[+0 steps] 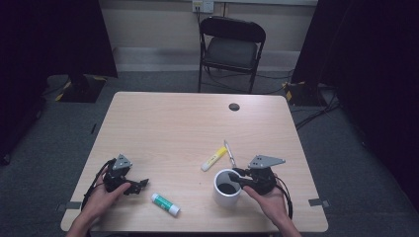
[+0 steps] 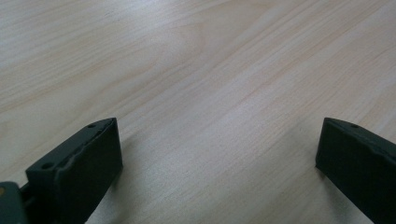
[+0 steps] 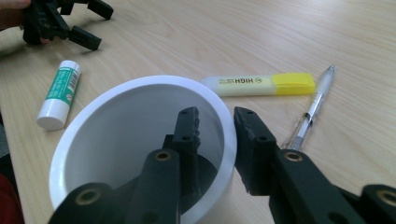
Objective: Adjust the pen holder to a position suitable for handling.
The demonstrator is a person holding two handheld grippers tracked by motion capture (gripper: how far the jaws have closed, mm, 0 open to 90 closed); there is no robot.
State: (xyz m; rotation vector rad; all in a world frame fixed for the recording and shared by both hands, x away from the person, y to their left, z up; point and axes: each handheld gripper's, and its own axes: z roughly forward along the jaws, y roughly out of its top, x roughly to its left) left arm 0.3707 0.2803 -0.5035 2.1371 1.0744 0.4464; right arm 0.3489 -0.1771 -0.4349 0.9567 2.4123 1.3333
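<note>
The big wooden surface (image 1: 173, 123) is carrying everything. A black folding chair (image 1: 231, 47) is standing on the floor behind it.

A white cup (image 1: 226, 189) is sitting near the front edge of the surface, on the right side. The right claw (image 3: 215, 122) is reaching over the cup's rim. One jaw is sitting inside the cup and the other is sitting outside, so the cup's wall (image 3: 229, 140) is standing between them. The jaws are standing narrow and close to the wall on both sides, but I cannot tell if they are pressing on it. In the high view the right hand (image 1: 269, 202) is holding that claw just beside the cup.

The left claw (image 1: 138, 186) is resting low near the front left of the surface, well apart from the cup. Its jaws are standing wide, with bare wood between them.

A yellow marker (image 1: 214, 159) is lying just behind the cup. A thin pen (image 1: 230, 154) is lying right beside the marker. A small white and green glue stick (image 1: 165, 204) is lying between the two claws, near the front edge.
</note>
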